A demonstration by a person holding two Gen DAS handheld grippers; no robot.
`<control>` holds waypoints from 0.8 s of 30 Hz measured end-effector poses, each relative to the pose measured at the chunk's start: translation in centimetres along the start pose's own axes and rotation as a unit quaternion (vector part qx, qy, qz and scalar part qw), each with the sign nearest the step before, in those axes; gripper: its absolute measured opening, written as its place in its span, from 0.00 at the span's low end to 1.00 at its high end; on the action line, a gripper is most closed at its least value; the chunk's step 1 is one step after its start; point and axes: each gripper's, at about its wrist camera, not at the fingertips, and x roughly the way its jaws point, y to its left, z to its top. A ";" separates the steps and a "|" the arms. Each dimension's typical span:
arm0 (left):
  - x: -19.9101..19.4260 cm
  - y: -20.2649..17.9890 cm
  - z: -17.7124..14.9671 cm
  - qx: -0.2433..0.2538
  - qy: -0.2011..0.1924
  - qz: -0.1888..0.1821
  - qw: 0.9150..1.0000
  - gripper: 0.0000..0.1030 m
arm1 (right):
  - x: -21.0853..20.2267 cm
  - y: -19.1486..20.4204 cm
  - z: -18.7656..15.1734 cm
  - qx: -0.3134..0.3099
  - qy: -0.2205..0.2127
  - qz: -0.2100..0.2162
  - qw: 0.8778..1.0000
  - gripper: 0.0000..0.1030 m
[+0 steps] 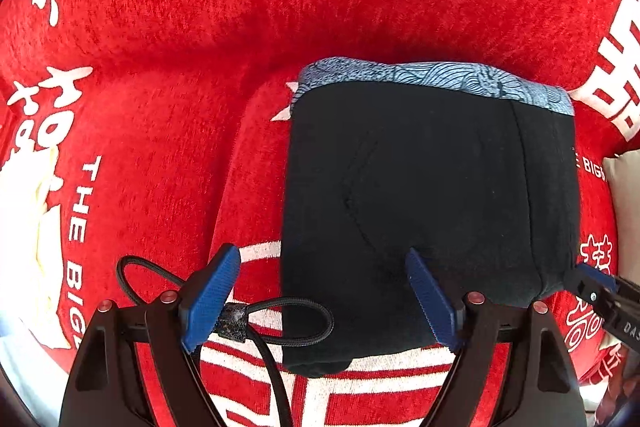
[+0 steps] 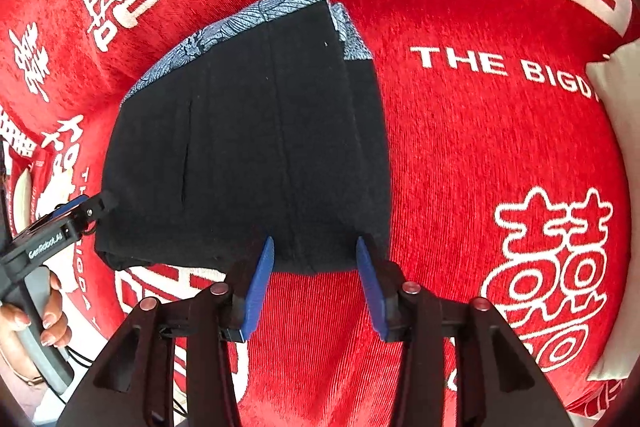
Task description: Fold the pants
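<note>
I count few things here: one garment, one cloth, two grippers.

I see one folded pair of black pants (image 1: 432,195), one red printed cloth (image 1: 180,39), one left gripper (image 1: 324,291) and one right gripper (image 2: 316,267), each with two blue fingers (image 2: 260,283).

I see black pants (image 1: 428,211) edged by a blue wave-patterned band (image 1: 432,79) along their far side, lying on a red blanket (image 1: 180,27) printed with white characters, and blue-padded gripper fingers (image 2: 260,283) nearest me.
</note>
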 end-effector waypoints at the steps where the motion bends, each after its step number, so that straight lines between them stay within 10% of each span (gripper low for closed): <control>1: 0.2 -0.1 0.1 0.000 0.001 0.001 1.000 0.83 | 0.0 0.0 -0.2 0.001 0.002 -0.001 1.000 0.46; 14: 0.2 0.7 0.5 -0.010 0.009 -0.012 1.000 0.83 | -0.5 -2.0 -2.4 0.050 0.026 0.008 0.998 0.54; 24: -2.9 6.2 1.9 -0.107 -0.046 -0.207 0.971 0.83 | -1.8 -2.9 -1.3 0.078 -0.008 0.062 0.995 0.66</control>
